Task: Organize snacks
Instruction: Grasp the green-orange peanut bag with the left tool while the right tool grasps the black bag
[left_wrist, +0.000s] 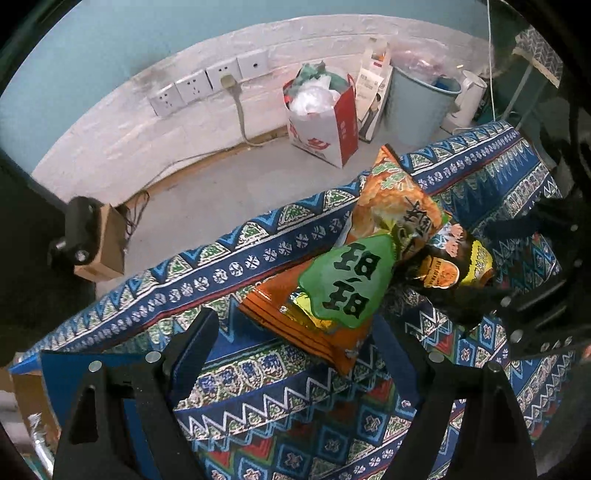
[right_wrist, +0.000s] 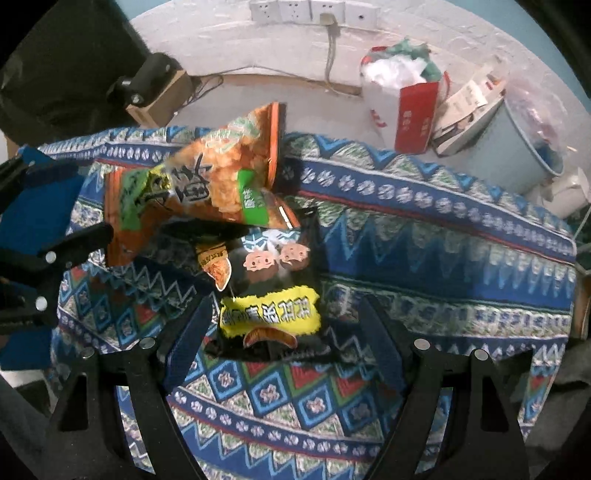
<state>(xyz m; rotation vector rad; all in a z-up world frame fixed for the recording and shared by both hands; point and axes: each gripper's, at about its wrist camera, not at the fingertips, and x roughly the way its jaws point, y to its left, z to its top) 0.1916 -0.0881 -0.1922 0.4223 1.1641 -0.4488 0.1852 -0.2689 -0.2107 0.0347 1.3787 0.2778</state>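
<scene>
An orange and green snack bag (left_wrist: 354, 258) lies on the patterned blue cloth (left_wrist: 236, 266). A black and yellow snack bag (left_wrist: 454, 266) lies partly under its right end. My left gripper (left_wrist: 299, 332) is open, its fingers either side of the orange bag's near end, not closed on it. In the right wrist view the black bag (right_wrist: 273, 288) lies between the fingers of my open right gripper (right_wrist: 284, 325). The orange bag (right_wrist: 199, 184) lies behind it, overlapping its far edge. The right gripper also shows at the right edge of the left view (left_wrist: 517, 266), and the left gripper at the left edge of the right view (right_wrist: 55, 243).
Beyond the table, on the floor, stand a red and white paper bag (left_wrist: 325, 110), a pale blue bucket (left_wrist: 421, 103), a white kettle (left_wrist: 465, 96) and a cardboard box (left_wrist: 107, 243). Wall sockets with a plugged cable (left_wrist: 214, 81) line the white wall.
</scene>
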